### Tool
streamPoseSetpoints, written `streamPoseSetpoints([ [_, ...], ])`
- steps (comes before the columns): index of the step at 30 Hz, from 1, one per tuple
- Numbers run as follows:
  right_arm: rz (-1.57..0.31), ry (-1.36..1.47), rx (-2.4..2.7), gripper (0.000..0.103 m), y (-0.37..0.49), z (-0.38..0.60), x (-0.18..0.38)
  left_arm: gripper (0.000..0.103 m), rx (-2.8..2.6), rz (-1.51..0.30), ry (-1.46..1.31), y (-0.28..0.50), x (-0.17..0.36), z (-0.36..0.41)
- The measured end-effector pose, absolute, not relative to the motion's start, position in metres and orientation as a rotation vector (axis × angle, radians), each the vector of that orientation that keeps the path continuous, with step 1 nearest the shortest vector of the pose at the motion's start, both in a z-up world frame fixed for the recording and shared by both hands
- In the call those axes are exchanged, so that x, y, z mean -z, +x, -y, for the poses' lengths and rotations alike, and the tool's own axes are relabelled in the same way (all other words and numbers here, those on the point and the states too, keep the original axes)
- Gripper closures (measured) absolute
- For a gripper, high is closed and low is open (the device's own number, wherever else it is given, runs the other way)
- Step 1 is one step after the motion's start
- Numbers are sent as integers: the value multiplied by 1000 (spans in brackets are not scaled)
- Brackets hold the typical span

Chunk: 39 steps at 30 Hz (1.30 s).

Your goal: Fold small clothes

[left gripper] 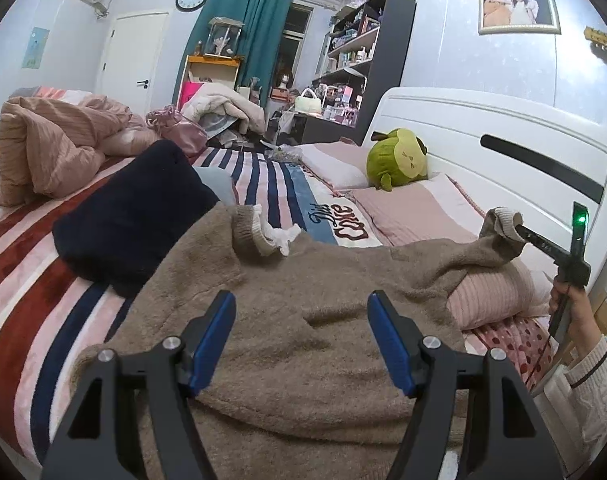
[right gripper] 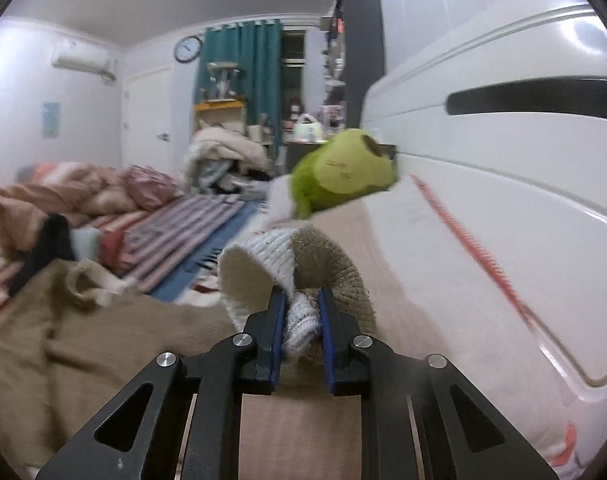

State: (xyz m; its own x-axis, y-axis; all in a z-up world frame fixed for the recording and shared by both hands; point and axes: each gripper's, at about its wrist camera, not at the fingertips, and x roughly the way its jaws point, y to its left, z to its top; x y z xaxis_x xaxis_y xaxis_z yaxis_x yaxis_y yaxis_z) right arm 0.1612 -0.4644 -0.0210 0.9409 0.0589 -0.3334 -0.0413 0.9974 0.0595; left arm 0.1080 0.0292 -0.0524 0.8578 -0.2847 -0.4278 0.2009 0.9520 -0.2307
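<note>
Fuzzy tan-brown knitted sweater [left gripper: 303, 320] fills the lower part of the left wrist view, spread front-up over the striped pink, red and navy bed blanket [left gripper: 35, 280]. Its ribbed neckline [left gripper: 255, 236] shows a cream lining with a white frill, and shallow creases cross the chest. One sleeve runs off to the side over a pink ribbed pillow [left gripper: 487, 300], and its ribbed cuff [left gripper: 501, 220] is raised off the bed.

From the right wrist camera the cuff [right gripper: 303, 276] appears turned partly inside out, cream-white knit on one side and tan on the other; that view is blurred, so the far bedding and shelves are hard to make out. The sweater's hem is cut off by the lower edge of the left view, behind the black arms of the tool.

Left tongs [left gripper: 301, 340] hang just above the sweater's chest with the blue-padded jaws spread wide and nothing between them. Right tongs [right gripper: 301, 320] are pinched closed on the sleeve cuff, the knit bunched between the blue pads [right gripper: 277, 332].

A dark navy folded garment [left gripper: 131, 216] lies beside the sweater, and a green plush toy [left gripper: 397, 158] sits against the white headboard [left gripper: 483, 136].
</note>
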Motion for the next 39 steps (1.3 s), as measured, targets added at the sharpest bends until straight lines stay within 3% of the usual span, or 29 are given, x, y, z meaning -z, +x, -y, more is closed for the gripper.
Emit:
streamPoseSetpoints([
  [10, -474, 210, -534, 92, 130, 361, -9, 38, 274, -408, -254, 76, 49, -68],
  [20, -857, 193, -984, 92, 145, 162, 43, 38, 220, -437, -247, 38, 60, -139],
  [24, -989, 120, -989, 69, 155, 134, 67, 38, 259, -477, -239, 40, 72, -139],
  [26, -944, 109, -960, 57, 153, 145, 57, 37, 309, -504, -257, 45, 81, -136],
  [28, -875, 93, -899, 36, 145, 162, 47, 35, 357, -551, -260, 55, 92, -125],
  [32, -776, 72, -740, 15, 128, 214, 33, 35, 433, -637, -252, 78, 115, -93],
  [33, -746, 52, -700, 6, 122, 228, 34, 35, 449, -664, -260, 84, 123, -86],
  [34, -727, 36, -676, 0, 115, 239, 35, 35, 457, -693, -266, 91, 130, -78],
  [36, -699, 26, -639, 0, 104, 259, 39, 35, 454, -750, -261, 101, 145, -62],
  [37, -691, 27, -619, 0, 97, 270, 45, 37, 459, -783, -259, 105, 154, -53],
  [39, -692, 39, -578, 0, 87, 289, 59, 71, 466, -811, -271, 106, 163, -43],
])
